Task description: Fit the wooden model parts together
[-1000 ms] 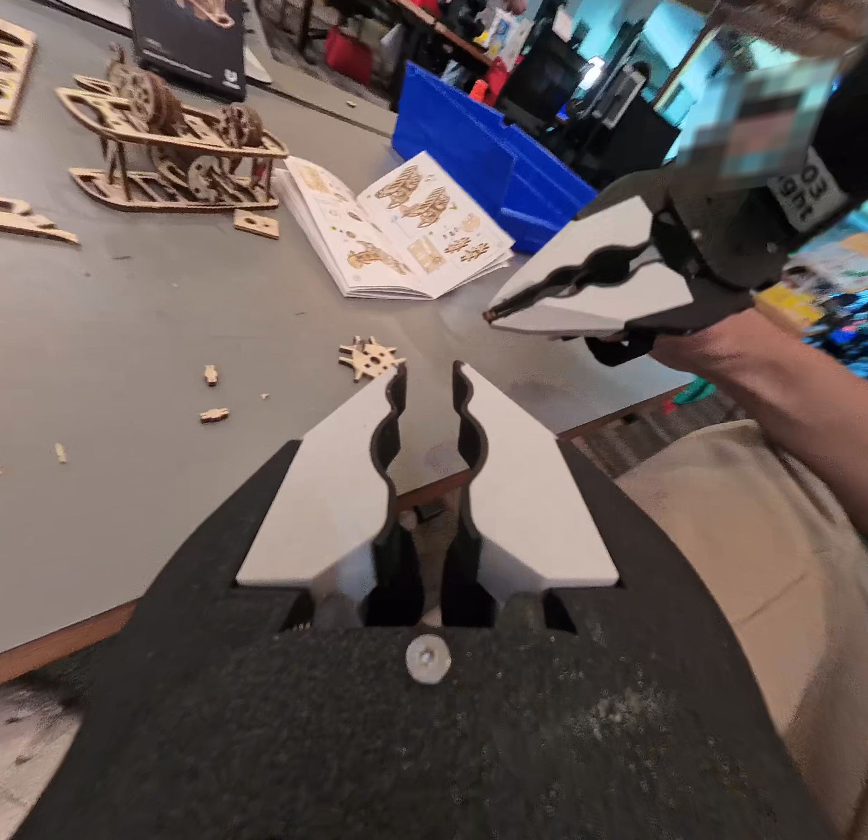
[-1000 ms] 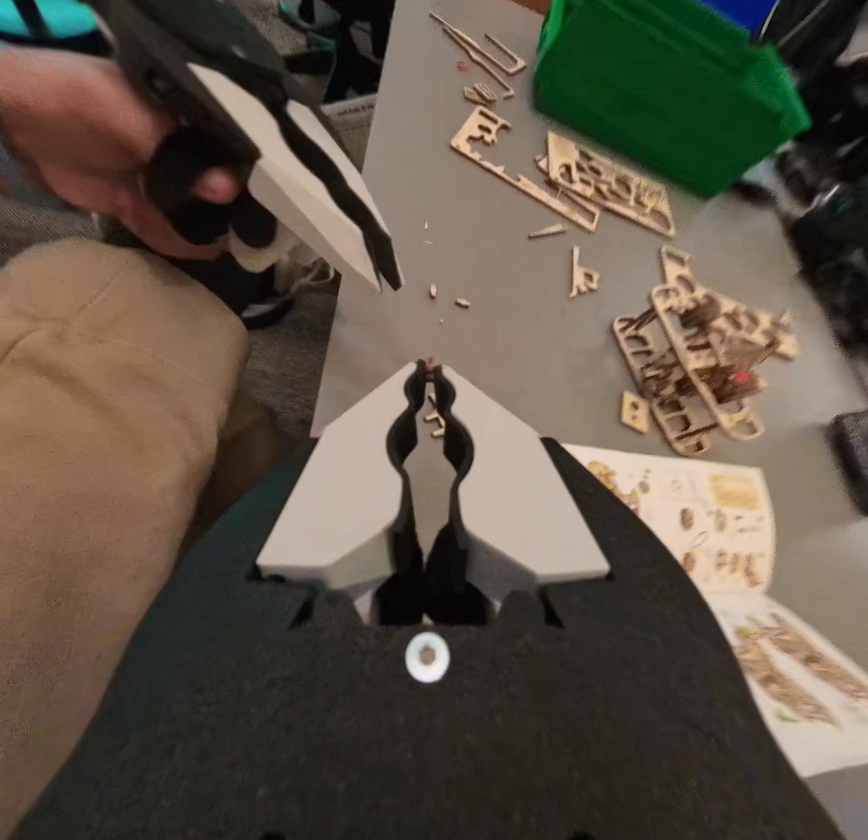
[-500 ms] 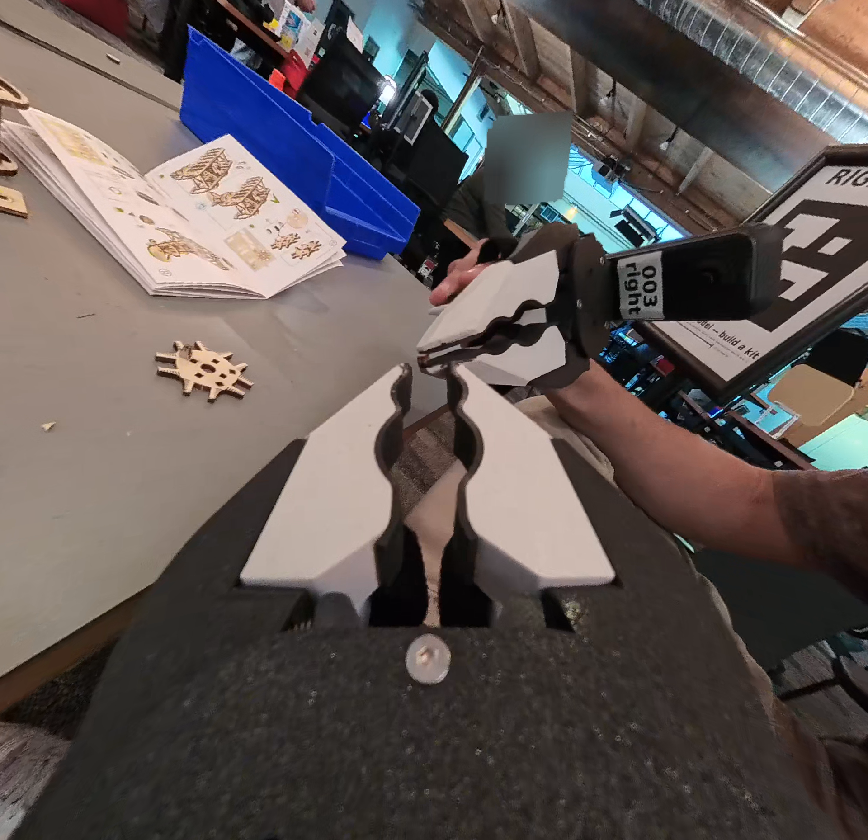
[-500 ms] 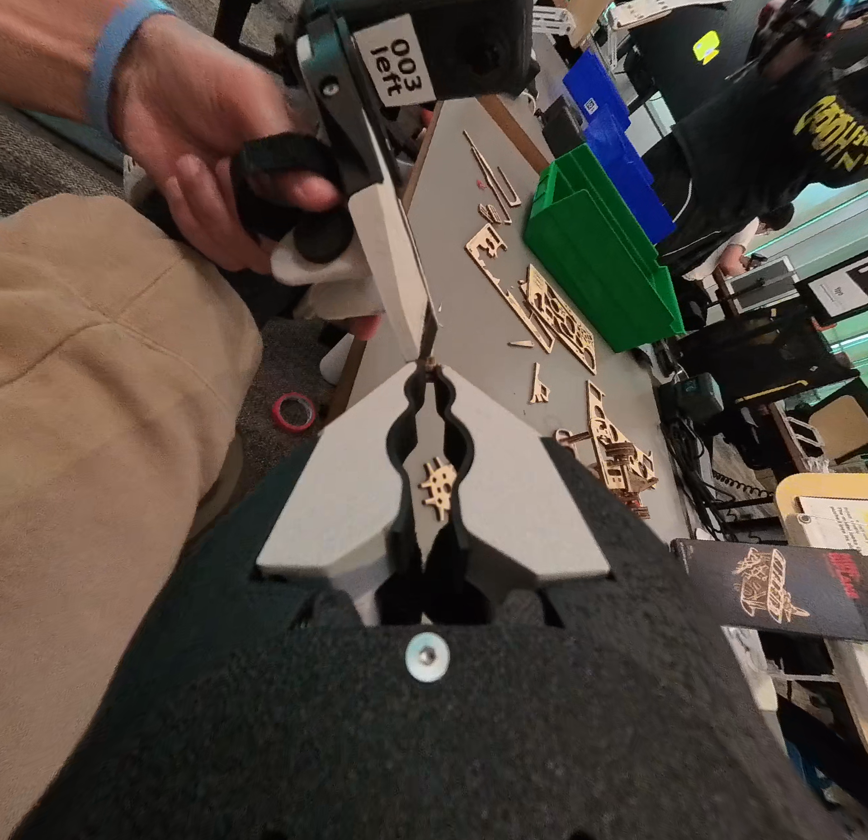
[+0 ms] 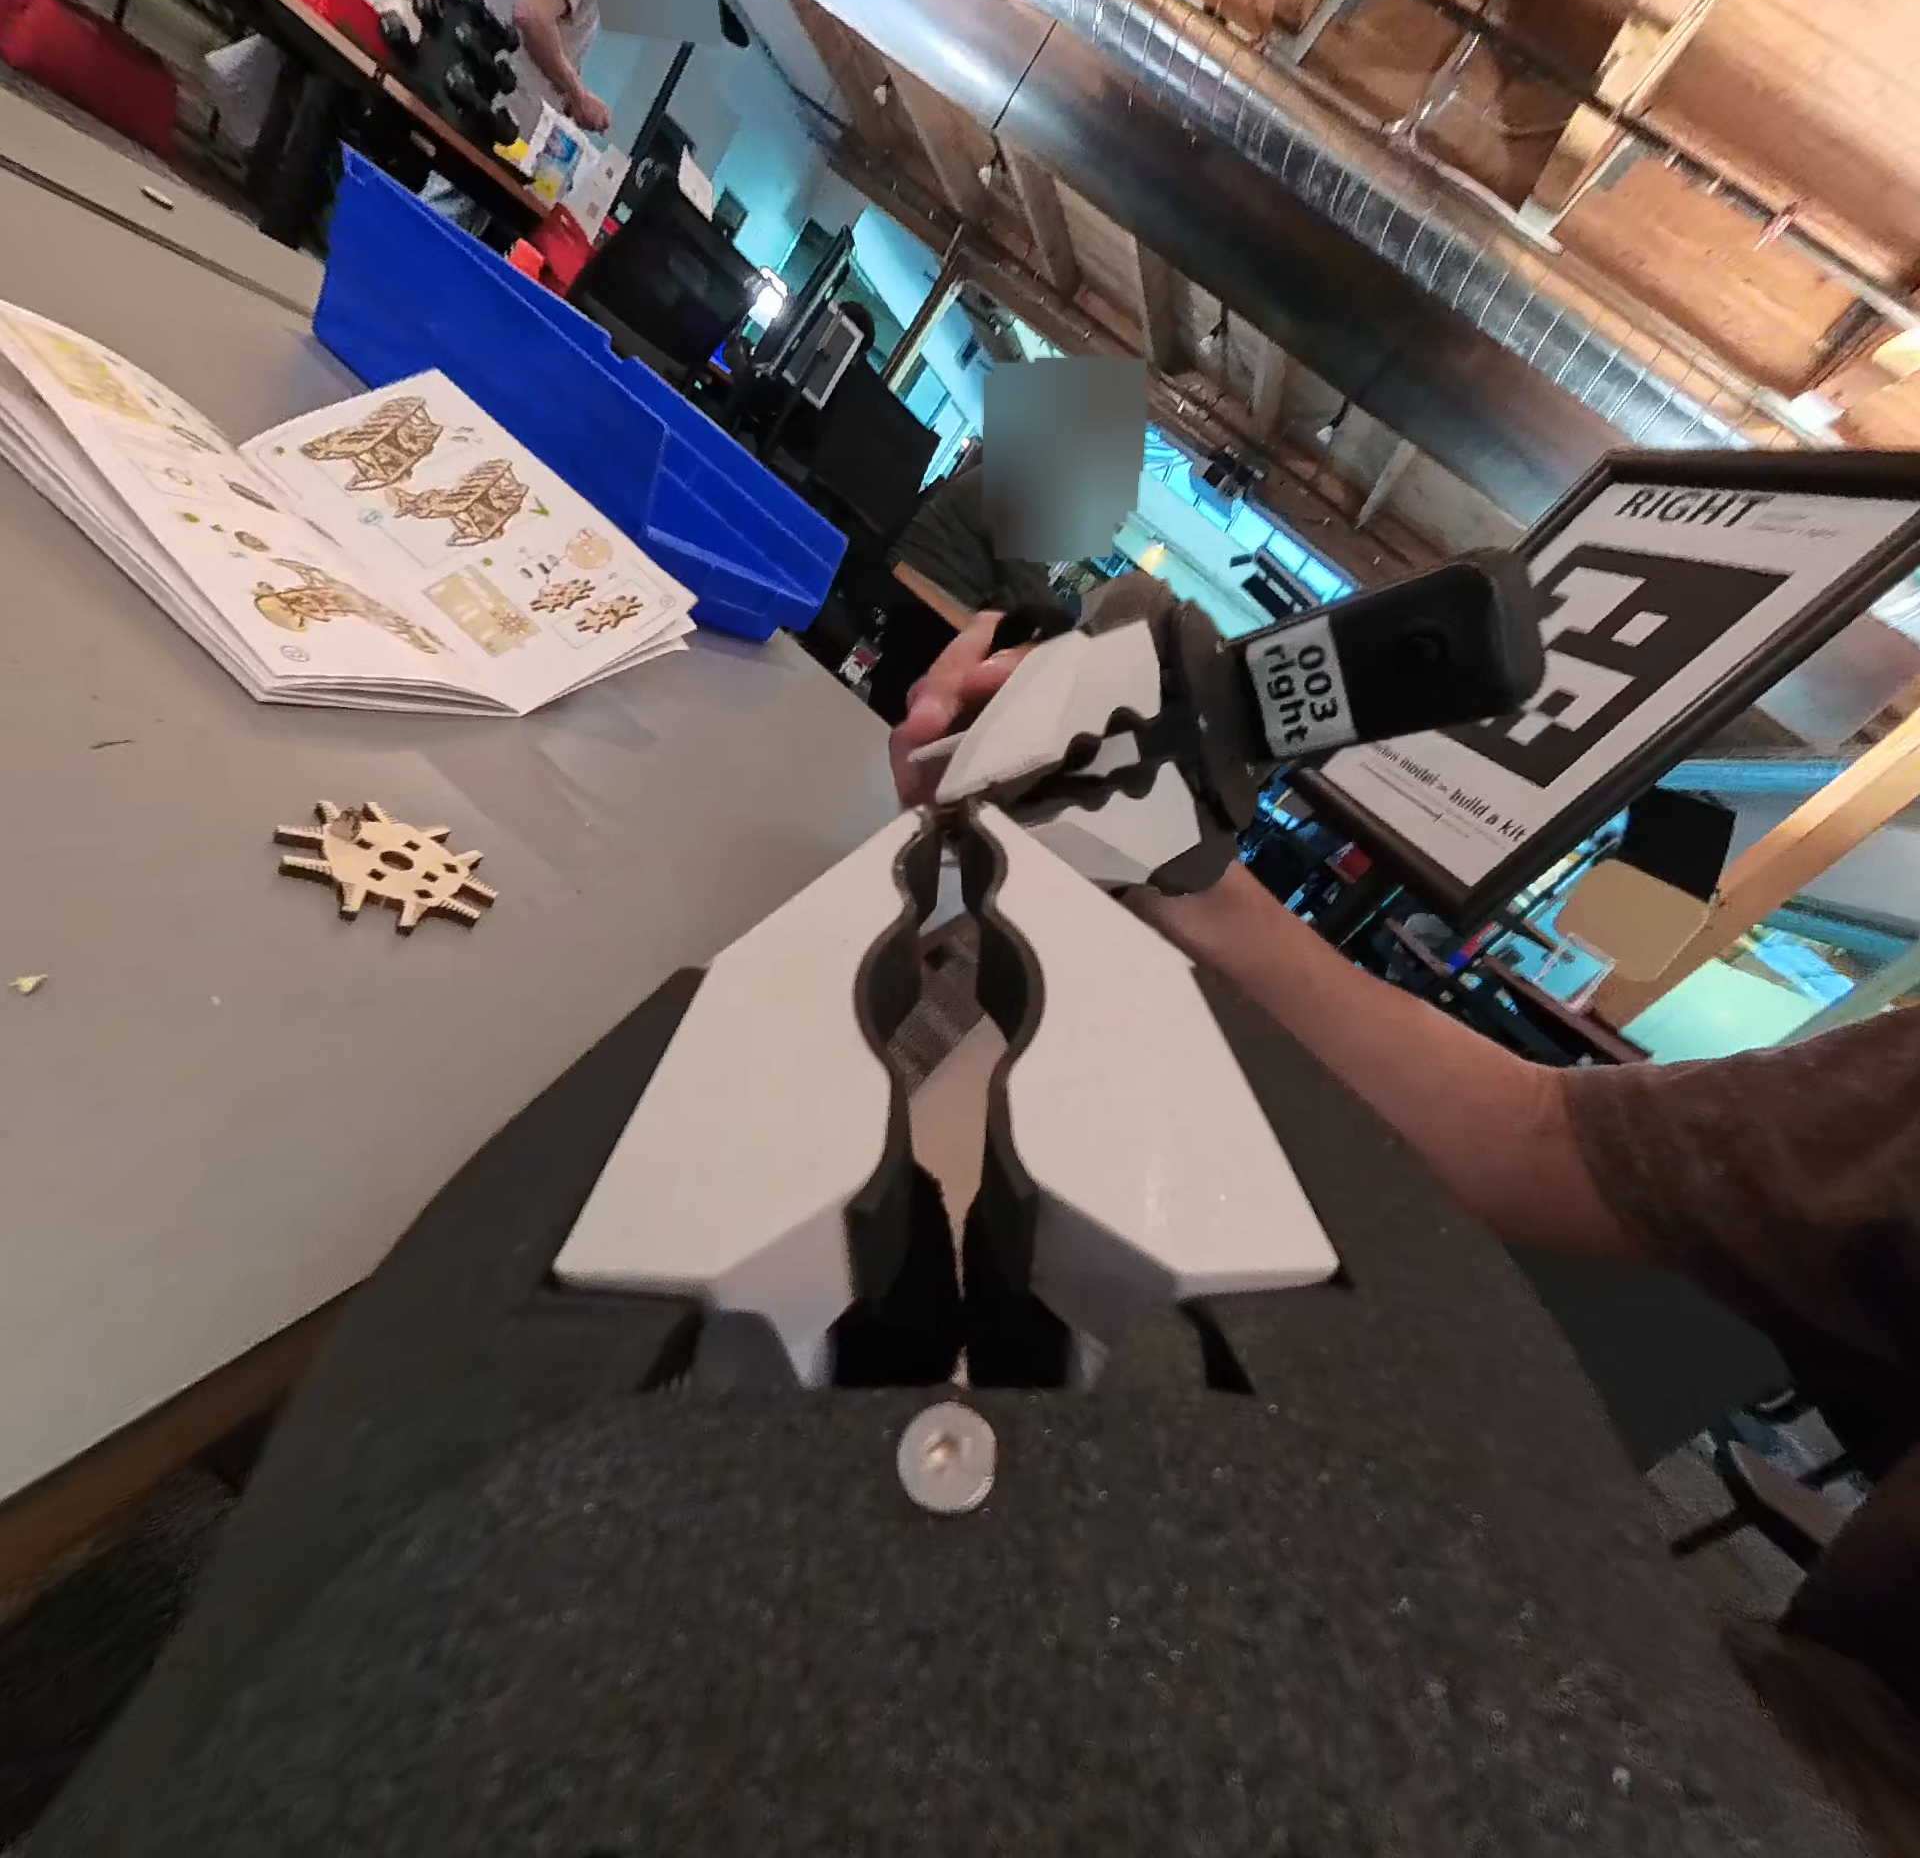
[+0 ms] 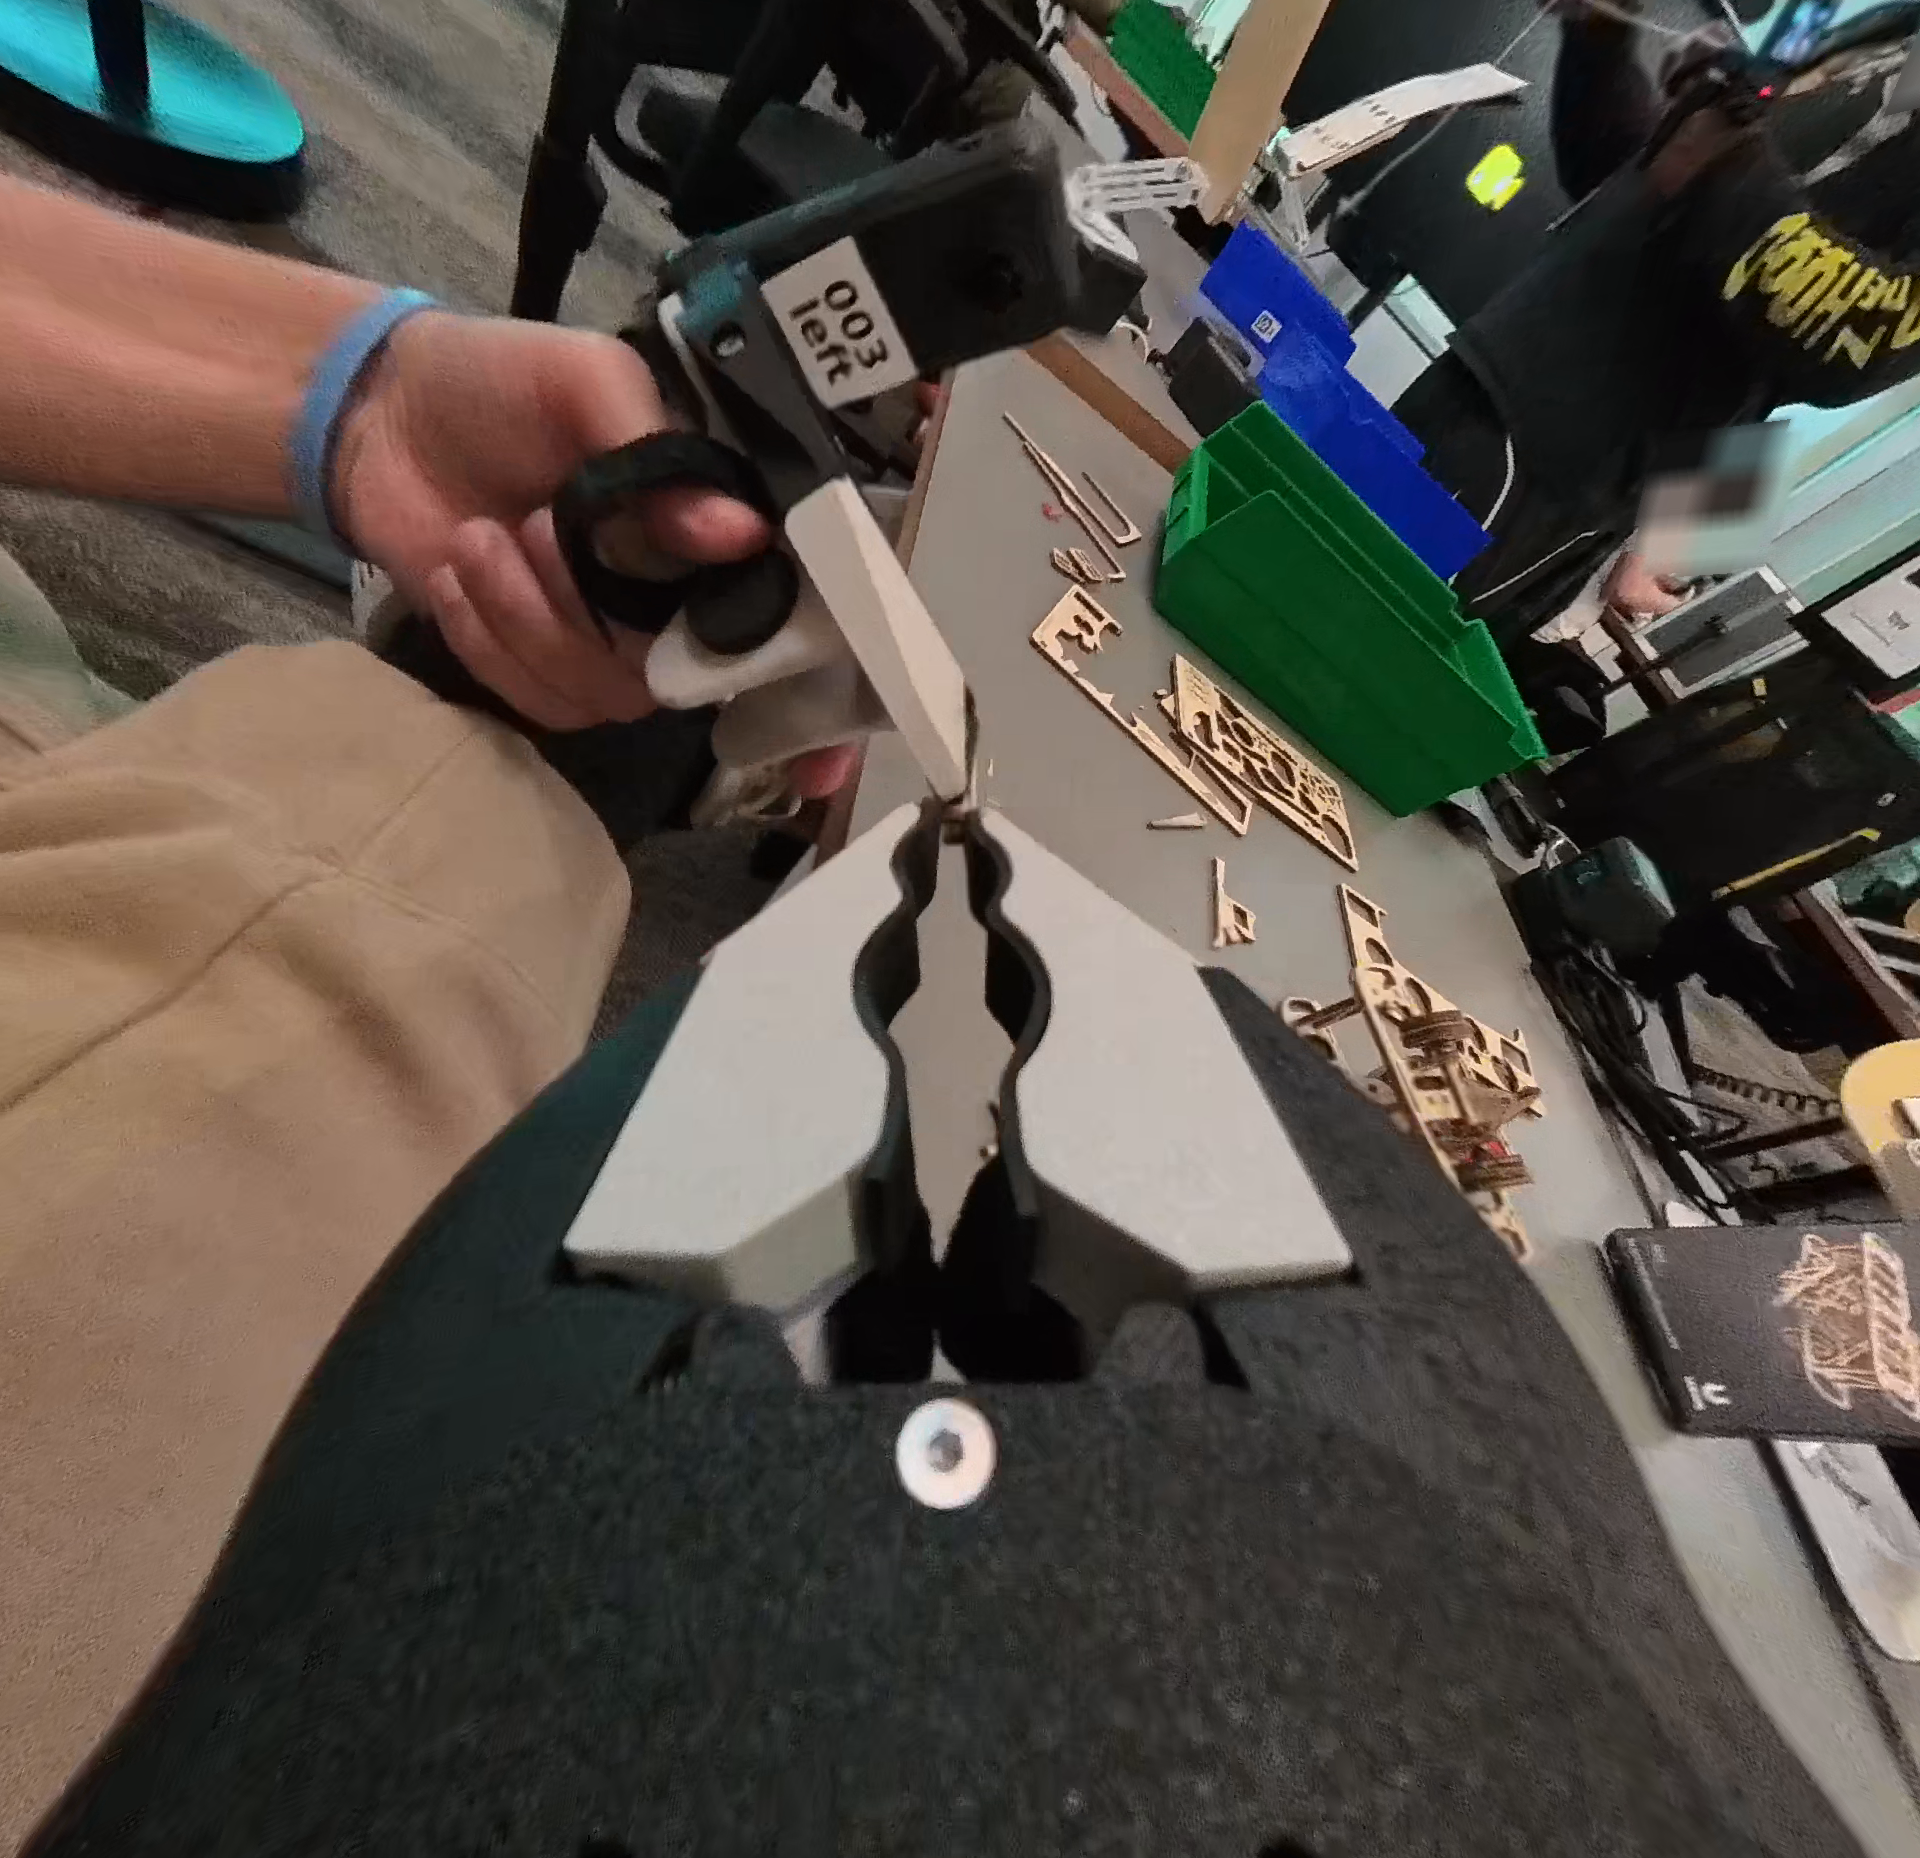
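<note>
My left gripper (image 5: 940,821) and my right gripper (image 6: 951,821) meet tip to tip in the air, just off the edge of the grey table (image 5: 208,1081). Both are shut on the same tiny wooden part (image 6: 961,811), which barely shows between the tips. In the left wrist view the right gripper (image 5: 951,806) comes in from the right. In the right wrist view the left gripper (image 6: 951,790) comes down from the upper left. A gear-shaped wooden part (image 5: 384,863) lies flat on the table to the left.
An open instruction booklet (image 5: 343,551) and a blue bin (image 5: 582,406) sit farther back. A green bin (image 6: 1340,613), cut-out wooden sheets (image 6: 1247,759), a partly built model (image 6: 1434,1081) and a black box (image 6: 1787,1330) are on the table. A person's tan-clad leg (image 6: 260,977) is below the grippers. The grippers are tip to tip, or close to it. Left tips and right tips are each some 30 cm from the partly built model (image 6: 1434,1081).
My left gripper was open and has shut. Both grippers swung away from the table and came together, so their tips now touch around the small part.
</note>
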A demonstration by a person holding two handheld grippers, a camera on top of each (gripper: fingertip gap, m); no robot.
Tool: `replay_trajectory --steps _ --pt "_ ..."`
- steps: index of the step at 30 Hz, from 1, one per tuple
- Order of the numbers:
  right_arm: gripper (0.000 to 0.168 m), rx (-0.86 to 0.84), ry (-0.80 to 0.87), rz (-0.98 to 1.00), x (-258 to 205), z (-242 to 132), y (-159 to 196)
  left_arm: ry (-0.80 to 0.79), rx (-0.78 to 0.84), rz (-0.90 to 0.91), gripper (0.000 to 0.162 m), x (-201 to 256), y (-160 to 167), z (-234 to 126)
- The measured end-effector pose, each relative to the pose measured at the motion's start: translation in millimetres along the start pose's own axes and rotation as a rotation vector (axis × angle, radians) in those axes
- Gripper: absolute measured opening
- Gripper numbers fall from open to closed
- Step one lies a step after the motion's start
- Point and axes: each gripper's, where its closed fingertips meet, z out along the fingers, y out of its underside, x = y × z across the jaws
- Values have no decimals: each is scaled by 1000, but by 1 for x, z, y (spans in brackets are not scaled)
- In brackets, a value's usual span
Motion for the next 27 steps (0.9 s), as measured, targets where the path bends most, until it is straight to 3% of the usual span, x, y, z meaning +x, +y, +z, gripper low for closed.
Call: replay_trajectory --steps 6,11,18,27 --pt "16 196 19 288 14 -9 -28 114 162 -258 0 -5 -23 -13" --pt "18 228 17 449 27 1 -20 253 292 -483 0 -12 -38 -31" --pt "15 210 4 347 19 30 -18 309 287 -520 0 -10 -37 -35" --pt "10 218 4 297 17 31 -20 333 247 -517 0 -4 -33 -33"
